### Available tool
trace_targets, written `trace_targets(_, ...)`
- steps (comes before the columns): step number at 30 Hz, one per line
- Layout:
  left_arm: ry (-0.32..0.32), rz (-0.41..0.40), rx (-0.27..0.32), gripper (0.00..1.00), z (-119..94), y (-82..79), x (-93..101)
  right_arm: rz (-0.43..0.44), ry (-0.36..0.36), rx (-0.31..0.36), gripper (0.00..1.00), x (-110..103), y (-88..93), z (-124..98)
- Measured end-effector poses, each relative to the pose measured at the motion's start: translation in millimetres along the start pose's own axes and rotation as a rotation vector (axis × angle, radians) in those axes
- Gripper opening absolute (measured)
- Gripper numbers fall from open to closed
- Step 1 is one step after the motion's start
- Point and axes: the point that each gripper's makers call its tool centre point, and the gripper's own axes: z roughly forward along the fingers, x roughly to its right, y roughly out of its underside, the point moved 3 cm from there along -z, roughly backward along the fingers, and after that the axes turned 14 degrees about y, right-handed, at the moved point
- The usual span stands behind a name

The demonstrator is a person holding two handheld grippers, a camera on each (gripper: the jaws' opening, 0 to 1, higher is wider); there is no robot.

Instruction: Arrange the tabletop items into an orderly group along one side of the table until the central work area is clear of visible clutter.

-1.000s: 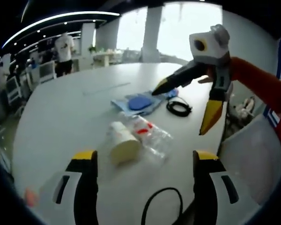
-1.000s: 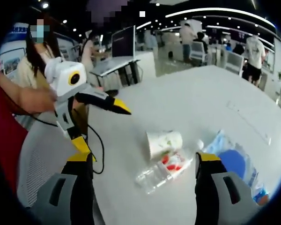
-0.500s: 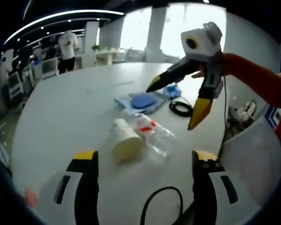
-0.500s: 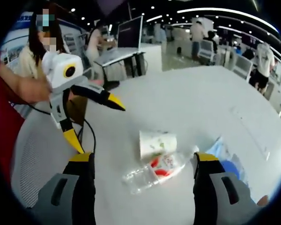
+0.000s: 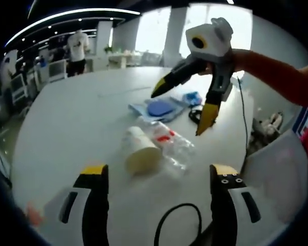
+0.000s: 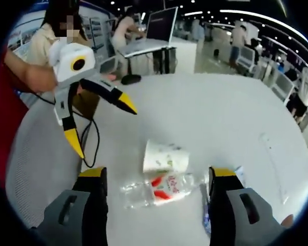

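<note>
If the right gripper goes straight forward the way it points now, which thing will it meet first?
Most likely the plastic bottle, lying on its side between the open jaws of the right gripper. The paper cup lies just beyond and seems to touch it. Depth is hard to judge in this fisheye view.

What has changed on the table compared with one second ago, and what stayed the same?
The right gripper has swung, open, over towards the cup and bottle. Nothing was gripped or released. The left gripper stays open. The paper cup, plastic bottle, blue cloth and black cable lie unmoved.
</note>
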Motion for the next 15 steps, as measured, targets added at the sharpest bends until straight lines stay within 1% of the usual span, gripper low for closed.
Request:
trace_targets(1, -0.001, -0.003, 0.000, 0.79, -0.1, 0.2, -0.3, -0.004, -0.002, 0.000, 0.80, 0.4, -0.4, 0.8)
trace_targets(5, -0.011, -0.017, 0.007, 0.78, -1.1, 0.1, -4.1, -0.088, -0.013, -0.011, 0.78, 6.4, -2.7, 10.8)
trace_targets(8, -0.014, -0.024, 0.006, 0.78, -0.7, 0.7, -4.6, -0.199, -0.009, -0.041, 0.76, 13.4, 0.5, 19.7)
trace_targets(9, -0.015, -0.025, 0.003, 0.78, -0.4, 1.2, -4.5, -0.219, -0.009, -0.046, 0.76, 14.6, 0.9, 21.8)
trace_targets(15, -0.022, -0.039, 0.002, 0.77, 0.2, 2.6, -6.7, -0.289, -0.037, -0.054, 0.73, 19.4, 1.4, 37.1)
